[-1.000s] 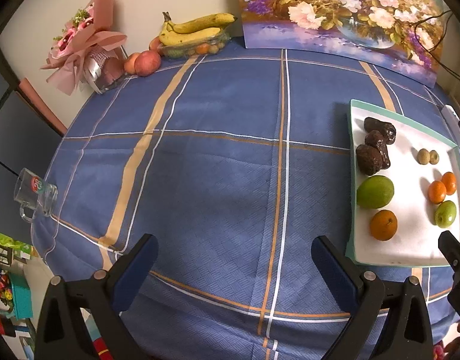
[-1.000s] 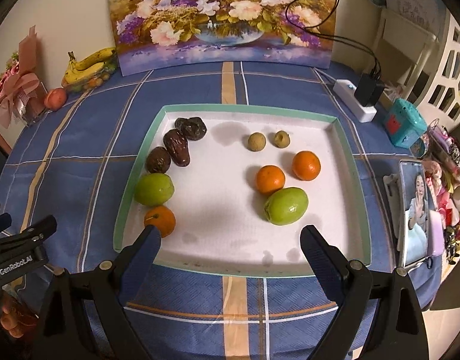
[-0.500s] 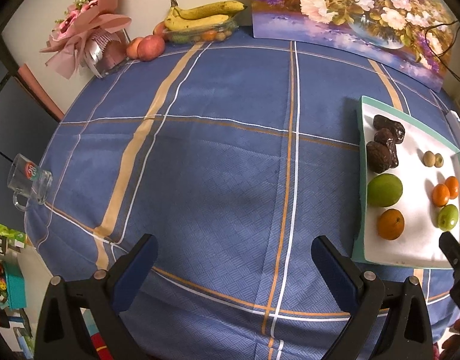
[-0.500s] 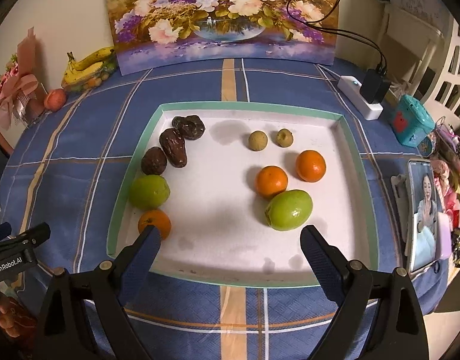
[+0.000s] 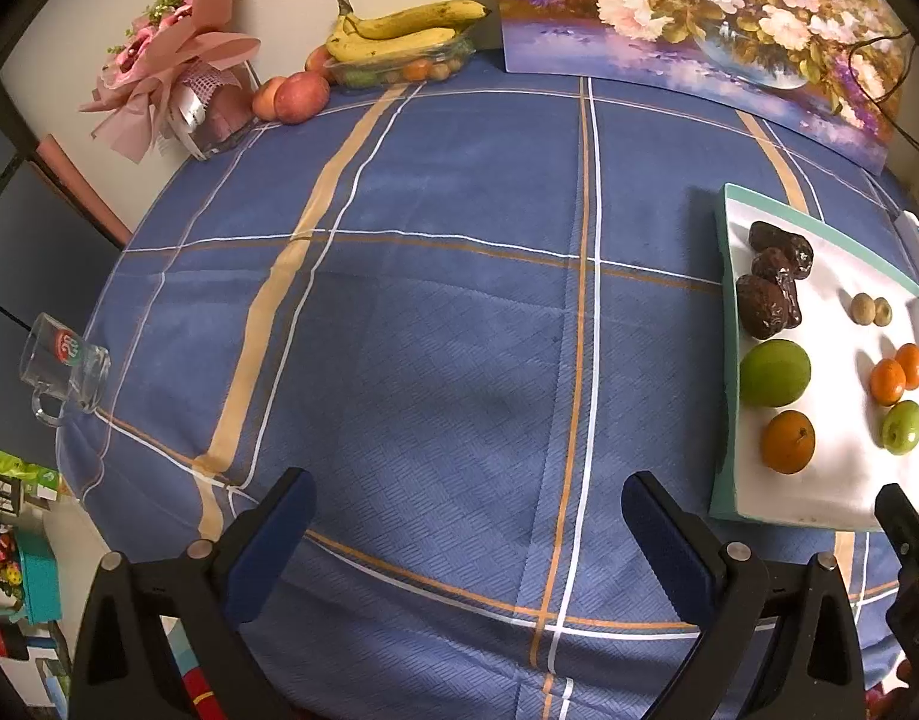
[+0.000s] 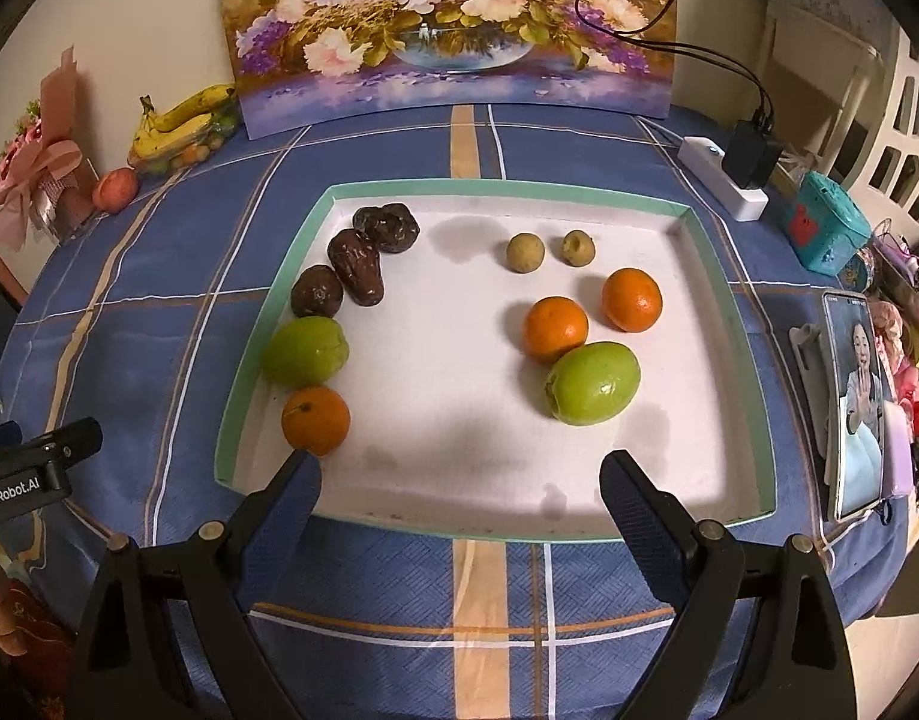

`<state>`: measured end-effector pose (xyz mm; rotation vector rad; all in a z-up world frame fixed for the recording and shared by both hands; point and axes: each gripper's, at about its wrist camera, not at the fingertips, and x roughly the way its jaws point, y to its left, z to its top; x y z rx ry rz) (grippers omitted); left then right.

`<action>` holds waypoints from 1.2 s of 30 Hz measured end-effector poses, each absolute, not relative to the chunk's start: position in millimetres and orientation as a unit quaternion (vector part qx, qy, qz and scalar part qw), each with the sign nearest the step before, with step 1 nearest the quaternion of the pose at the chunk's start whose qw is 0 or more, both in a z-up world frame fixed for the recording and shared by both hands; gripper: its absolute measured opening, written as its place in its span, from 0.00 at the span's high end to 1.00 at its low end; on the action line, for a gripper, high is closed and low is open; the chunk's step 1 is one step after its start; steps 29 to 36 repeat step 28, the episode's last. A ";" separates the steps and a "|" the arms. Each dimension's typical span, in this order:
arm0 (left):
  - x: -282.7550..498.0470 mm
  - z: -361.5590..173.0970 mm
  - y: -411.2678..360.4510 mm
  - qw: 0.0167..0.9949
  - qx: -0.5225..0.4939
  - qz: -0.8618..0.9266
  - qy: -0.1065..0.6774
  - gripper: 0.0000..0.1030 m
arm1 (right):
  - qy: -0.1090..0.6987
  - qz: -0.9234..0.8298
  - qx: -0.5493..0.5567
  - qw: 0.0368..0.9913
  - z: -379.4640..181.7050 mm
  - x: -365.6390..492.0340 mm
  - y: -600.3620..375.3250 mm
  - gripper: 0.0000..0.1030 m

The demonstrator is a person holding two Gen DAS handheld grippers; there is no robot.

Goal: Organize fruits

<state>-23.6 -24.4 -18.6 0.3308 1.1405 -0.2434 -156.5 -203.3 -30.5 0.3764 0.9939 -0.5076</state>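
Observation:
A white tray with a green rim (image 6: 735, 324) (image 5: 726, 324) lies on the blue checked tablecloth. It holds three dark brown fruits (image 6: 354, 264), two green fruits (image 6: 306, 351) (image 6: 592, 383), three oranges (image 6: 315, 420) (image 6: 555, 329) (image 6: 631, 300) and two small tan fruits (image 6: 525, 252). My right gripper (image 6: 456, 495) is open and empty, over the tray's near edge. My left gripper (image 5: 468, 519) is open and empty above bare cloth, left of the tray.
Bananas in a clear container (image 5: 399, 45), two peaches (image 5: 294, 97) and a pink bouquet (image 5: 171, 78) stand at the back left. A glass mug (image 5: 63, 363) sits at the left table edge. A flower painting (image 6: 453, 24), power strip (image 6: 723, 177) and phone (image 6: 858, 402) are at back and right.
Both grippers have drawn back toward the near side, so the table and tray show from a little farther away. The fruits have not moved.

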 end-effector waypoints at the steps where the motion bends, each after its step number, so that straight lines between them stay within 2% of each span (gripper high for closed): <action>1: -23.4 -18.7 -24.3 0.822 0.156 -0.114 0.536 0.00 | 0.468 -0.241 0.178 0.831 -30.2 -156.9 -203.1 0.08; 36: -23.8 -18.8 -21.0 0.822 0.161 -0.105 0.536 0.00 | 0.471 -0.235 0.177 0.832 -31.6 -155.5 -199.1 0.08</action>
